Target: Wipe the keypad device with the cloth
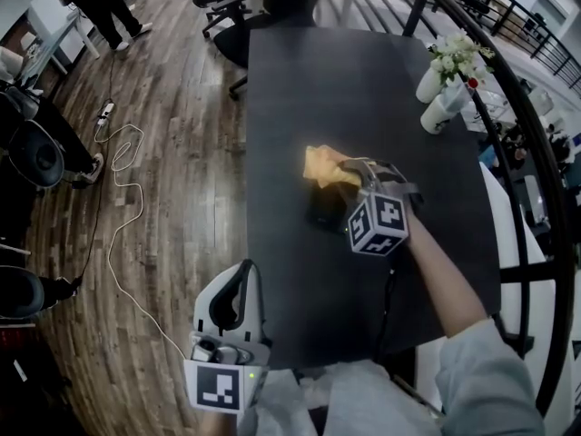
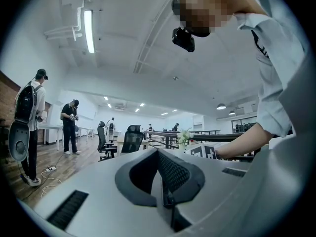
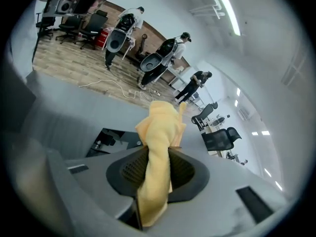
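Right gripper is clamped on the cloth. In the right gripper view the yellow cloth is pinched flat between both jaws.
Cloth's long axis runs along the jaws: a bunched end sticks out forward past the tips and a tail hangs back toward the gripper body.
In the head view the free end fans out from the tips toward the far left of the table.

The keypad device sits mid-table, just left of my right gripper's marker cube and just nearer me than the cloth bunch.
It's dark on a dark top, so the outline is faint. The long axis looks roughly near-to-far along the table. Can't tell which end is the top, or whether the cloth is touching it.
In the right gripper view it's the dark slab left of the jaws.

Left gripper is off the table's near-left corner, over the wood floor.
Its jaws are pressed together with nothing in them, and they point away from me toward the office chairs.

Two white vases with flowers are at the far right of the table, well apart from the work.
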`<state>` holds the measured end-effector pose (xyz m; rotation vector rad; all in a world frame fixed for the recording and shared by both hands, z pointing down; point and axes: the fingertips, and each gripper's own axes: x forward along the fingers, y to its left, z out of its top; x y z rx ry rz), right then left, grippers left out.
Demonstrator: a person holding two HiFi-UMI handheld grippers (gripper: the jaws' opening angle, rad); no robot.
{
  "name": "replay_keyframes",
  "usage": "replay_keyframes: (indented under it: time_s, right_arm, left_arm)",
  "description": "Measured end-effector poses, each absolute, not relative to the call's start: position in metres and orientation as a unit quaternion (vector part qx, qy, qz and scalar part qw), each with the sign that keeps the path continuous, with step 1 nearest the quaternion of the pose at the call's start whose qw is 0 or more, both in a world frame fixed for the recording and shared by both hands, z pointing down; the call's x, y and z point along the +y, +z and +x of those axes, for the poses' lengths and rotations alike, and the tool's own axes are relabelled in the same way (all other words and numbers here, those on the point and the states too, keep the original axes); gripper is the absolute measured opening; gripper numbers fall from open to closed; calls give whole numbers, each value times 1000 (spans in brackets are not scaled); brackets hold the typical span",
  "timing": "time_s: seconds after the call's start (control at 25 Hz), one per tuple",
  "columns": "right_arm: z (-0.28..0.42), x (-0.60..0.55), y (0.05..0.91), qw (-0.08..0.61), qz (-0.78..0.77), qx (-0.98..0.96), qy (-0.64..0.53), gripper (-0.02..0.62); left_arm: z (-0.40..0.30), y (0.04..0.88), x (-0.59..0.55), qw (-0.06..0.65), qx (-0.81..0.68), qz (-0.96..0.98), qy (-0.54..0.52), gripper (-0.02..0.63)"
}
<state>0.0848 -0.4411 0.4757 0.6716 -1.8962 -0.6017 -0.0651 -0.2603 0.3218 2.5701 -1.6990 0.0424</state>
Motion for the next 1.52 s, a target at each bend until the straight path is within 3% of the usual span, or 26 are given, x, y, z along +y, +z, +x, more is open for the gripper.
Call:
replay_keyframes:
  time_s: [0.72,1.52]
  right_arm:
    - [108,-434,489,515,259,-793,-198,98]
    - [186,-395,501,400,433,-808,-13,98]
  left_arm:
    - [-49,323,-259,32,-534,845,11,12]
    - [-21,319,-255,25,-489,872,13,12]
